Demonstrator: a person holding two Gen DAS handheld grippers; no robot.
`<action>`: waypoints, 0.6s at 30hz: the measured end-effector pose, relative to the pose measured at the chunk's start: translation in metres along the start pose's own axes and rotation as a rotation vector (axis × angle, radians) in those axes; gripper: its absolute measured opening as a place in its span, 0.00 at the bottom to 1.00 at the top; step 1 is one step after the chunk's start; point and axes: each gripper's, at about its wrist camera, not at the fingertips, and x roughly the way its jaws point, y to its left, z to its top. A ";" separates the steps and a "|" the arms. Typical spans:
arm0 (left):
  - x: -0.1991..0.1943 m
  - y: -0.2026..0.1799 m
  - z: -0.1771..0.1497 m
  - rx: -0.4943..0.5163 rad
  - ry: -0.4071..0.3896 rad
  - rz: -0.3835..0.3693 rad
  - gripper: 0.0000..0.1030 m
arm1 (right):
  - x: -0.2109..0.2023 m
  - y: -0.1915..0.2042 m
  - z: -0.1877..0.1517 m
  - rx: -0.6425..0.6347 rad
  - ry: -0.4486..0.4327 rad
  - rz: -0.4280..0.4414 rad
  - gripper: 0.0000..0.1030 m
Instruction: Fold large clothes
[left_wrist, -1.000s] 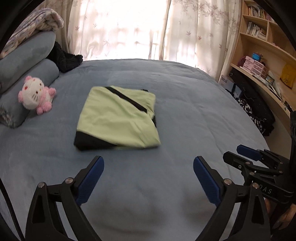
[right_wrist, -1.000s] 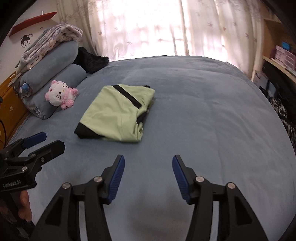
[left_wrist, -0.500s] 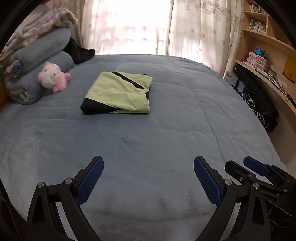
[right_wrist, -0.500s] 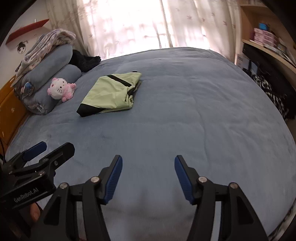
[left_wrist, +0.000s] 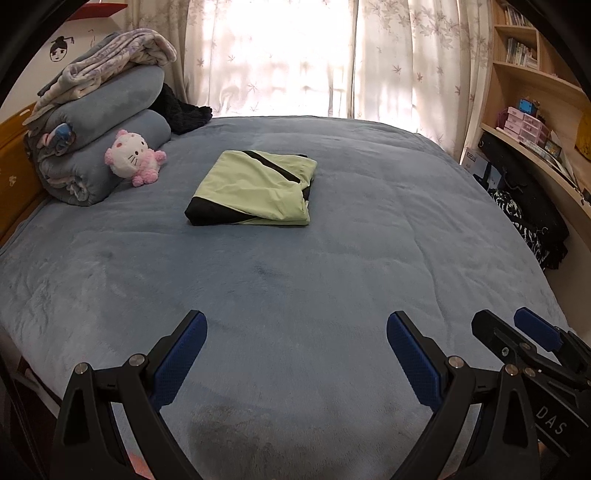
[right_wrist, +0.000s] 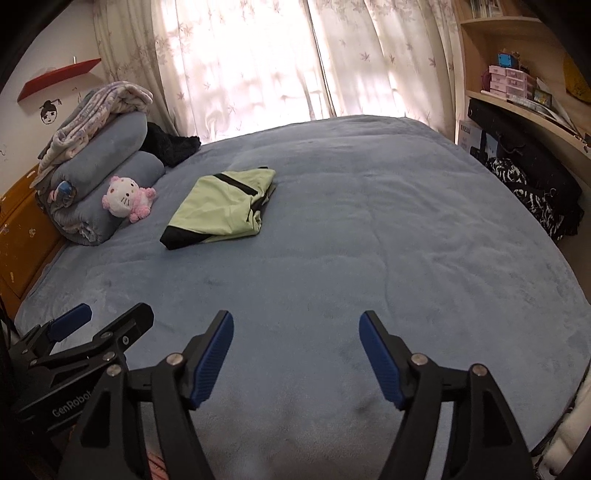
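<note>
Left wrist view. The left gripper (left_wrist: 296, 345) points forward and down over the near part of the bed (left_wrist: 332, 280), jaws wide apart, nothing between the blue pads (left_wrist: 412, 356). The right gripper (left_wrist: 517, 334) enters at 4 o'clock, side-on, just beside the left one; the letters "DAS" read on its black body. The folded garment (left_wrist: 255, 186), pale green with black trim, lies flat on the blue cover at about 11 o'clock, well apart from both grippers. A pink-and-white plush cat (left_wrist: 133, 158) leans on rolled grey bedding (left_wrist: 96, 147) at 10 o'clock. Shelves (left_wrist: 535, 110) at 2 o'clock hold books and small boxes; their print is too small to read.

Right wrist view. The right gripper (right_wrist: 296, 341) takes the same forward-and-down pose above the cover, holding nothing; its jaws have just been opening and stand apart. The left gripper (right_wrist: 107, 319) shows at 8 o'clock, marked "GenRobot", the end of the word cut off. The garment (right_wrist: 221, 206) lies at 11 o'clock, the plush cat (right_wrist: 127, 199) to its left. A drawn face (right_wrist: 50, 110) sits on the wall at 10 o'clock under a red shelf (right_wrist: 59, 77).
</note>
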 end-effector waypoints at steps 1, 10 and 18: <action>-0.002 0.001 0.000 -0.006 0.002 -0.001 0.94 | -0.002 0.000 0.000 0.001 -0.006 0.001 0.73; -0.013 0.004 0.001 -0.002 0.001 0.032 0.94 | -0.013 0.008 0.002 -0.026 -0.040 -0.001 0.75; -0.013 0.007 0.001 -0.004 0.010 0.040 0.94 | -0.015 0.009 0.001 -0.025 -0.043 -0.004 0.75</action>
